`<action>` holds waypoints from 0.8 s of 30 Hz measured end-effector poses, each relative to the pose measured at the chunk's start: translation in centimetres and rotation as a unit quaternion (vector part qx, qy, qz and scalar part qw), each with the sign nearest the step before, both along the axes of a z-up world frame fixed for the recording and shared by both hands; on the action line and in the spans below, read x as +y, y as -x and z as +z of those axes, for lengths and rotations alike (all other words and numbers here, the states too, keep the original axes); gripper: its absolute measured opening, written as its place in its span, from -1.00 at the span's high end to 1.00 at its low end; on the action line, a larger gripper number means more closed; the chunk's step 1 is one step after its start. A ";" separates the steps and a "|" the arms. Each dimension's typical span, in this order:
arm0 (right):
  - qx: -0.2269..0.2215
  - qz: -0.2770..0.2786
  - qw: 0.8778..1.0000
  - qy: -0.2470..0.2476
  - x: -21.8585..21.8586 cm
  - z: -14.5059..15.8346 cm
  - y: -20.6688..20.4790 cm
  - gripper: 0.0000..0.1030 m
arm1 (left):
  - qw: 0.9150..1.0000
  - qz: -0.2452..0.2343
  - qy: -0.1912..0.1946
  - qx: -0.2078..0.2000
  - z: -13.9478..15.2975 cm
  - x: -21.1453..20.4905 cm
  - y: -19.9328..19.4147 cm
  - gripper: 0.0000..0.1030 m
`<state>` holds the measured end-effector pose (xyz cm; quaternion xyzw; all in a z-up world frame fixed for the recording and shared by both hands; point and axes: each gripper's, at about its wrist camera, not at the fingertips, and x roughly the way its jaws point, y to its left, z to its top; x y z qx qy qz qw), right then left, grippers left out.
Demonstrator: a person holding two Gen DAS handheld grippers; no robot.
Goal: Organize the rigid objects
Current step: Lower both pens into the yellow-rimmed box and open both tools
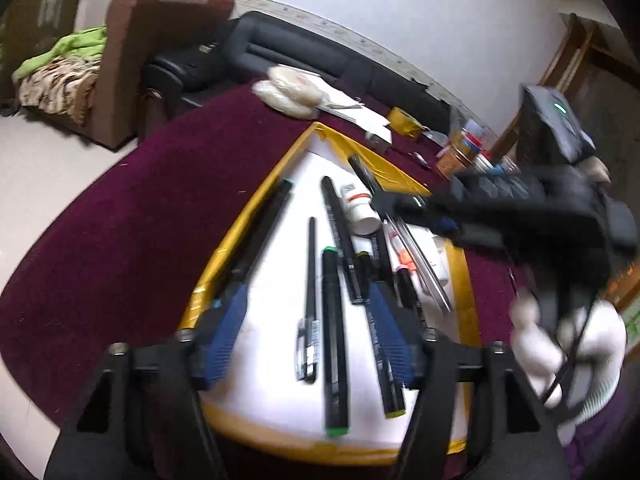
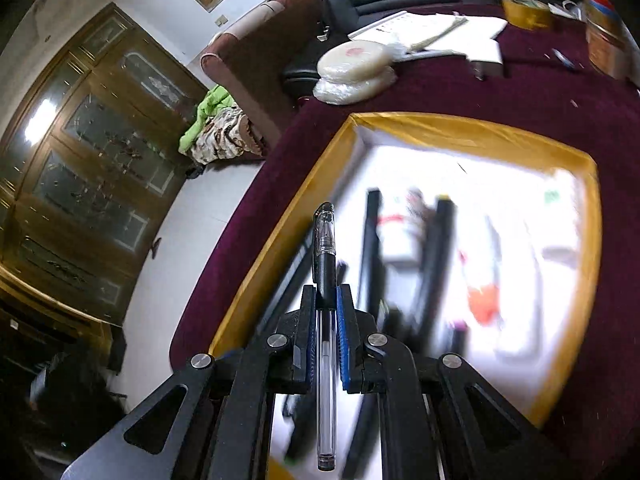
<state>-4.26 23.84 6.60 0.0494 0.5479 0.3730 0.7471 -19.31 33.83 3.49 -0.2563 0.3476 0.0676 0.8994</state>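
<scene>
Right claw (image 2: 325,300) clamps clear pen (image 2: 325,320); left claw (image 1: 312,312) spread wide, holding nothing.

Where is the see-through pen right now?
In the right wrist view, the clear pen is pinched in the right gripper, pointing forward over the left edge of the yellow-rimmed tray, above the markers lying inside.

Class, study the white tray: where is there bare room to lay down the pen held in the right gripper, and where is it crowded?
A bare strip lies between the long black pen by the yellow rim and the thin pen. The tray's right half is crowded with markers and a white bottle. The right gripper holds the clear pen; the left gripper is open.
</scene>
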 end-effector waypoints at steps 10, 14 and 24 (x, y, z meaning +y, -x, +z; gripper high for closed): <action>-0.014 -0.036 0.998 0.053 5.0 -1.7 -3.3 0.83 | 0.999 0.002 0.025 -0.024 0.9 1.9 2.4 -0.24; -0.015 -0.064 0.996 0.065 5.1 -2.5 -4.2 0.82 | 0.999 0.011 0.016 -0.027 1.2 2.0 2.8 -0.26; -0.036 -0.063 0.997 0.040 2.0 -0.1 -3.6 0.58 | 1.000 0.020 0.017 -0.007 0.8 1.5 2.6 -0.27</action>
